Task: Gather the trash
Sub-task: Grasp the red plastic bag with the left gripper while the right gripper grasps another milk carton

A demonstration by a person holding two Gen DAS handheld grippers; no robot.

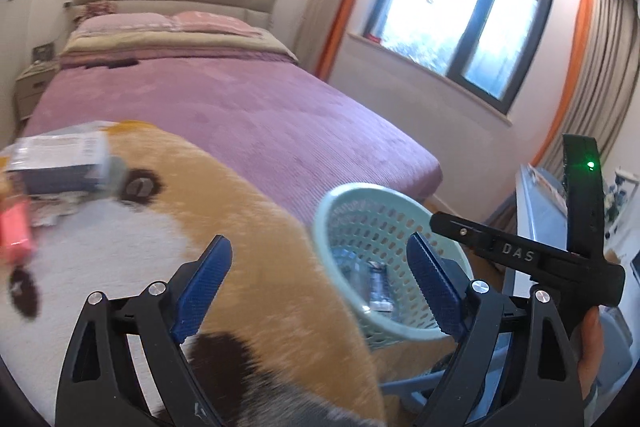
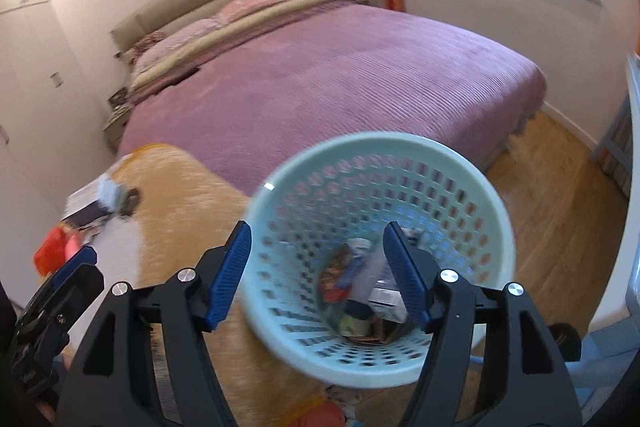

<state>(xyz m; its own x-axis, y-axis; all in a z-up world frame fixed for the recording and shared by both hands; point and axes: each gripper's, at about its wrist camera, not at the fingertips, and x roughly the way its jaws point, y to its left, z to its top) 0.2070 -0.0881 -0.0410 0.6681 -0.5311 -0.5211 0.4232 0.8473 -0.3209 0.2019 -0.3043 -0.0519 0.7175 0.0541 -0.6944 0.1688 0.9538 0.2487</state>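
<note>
A mint-green perforated basket (image 2: pixel 380 151) stands on the floor at the foot of the bed, with several wrappers and a small carton (image 2: pixel 360 295) in its bottom. My right gripper (image 2: pixel 318 279) hovers above it, open, nothing between its blue pads. My left gripper (image 1: pixel 320 287) is open and empty too, over the rug with the basket (image 1: pixel 340 203) just ahead to its right. More trash lies at the rug's far left: a flat grey-white box (image 1: pixel 56 163) and a pink packet (image 1: pixel 16 231). The same box (image 2: pixel 92 199) and a red-orange packet (image 2: pixel 52 251) show blurred in the right wrist view.
A plush orange-and-white animal-face rug (image 1: pixel 248 227) covers the floor before a bed with a purple cover (image 1: pixel 224 99). A nightstand (image 1: pixel 32 87) stands at the left, a pale blue piece of furniture (image 1: pixel 540 211) at the right. Wooden floor (image 2: pixel 560 207) shows right of the basket.
</note>
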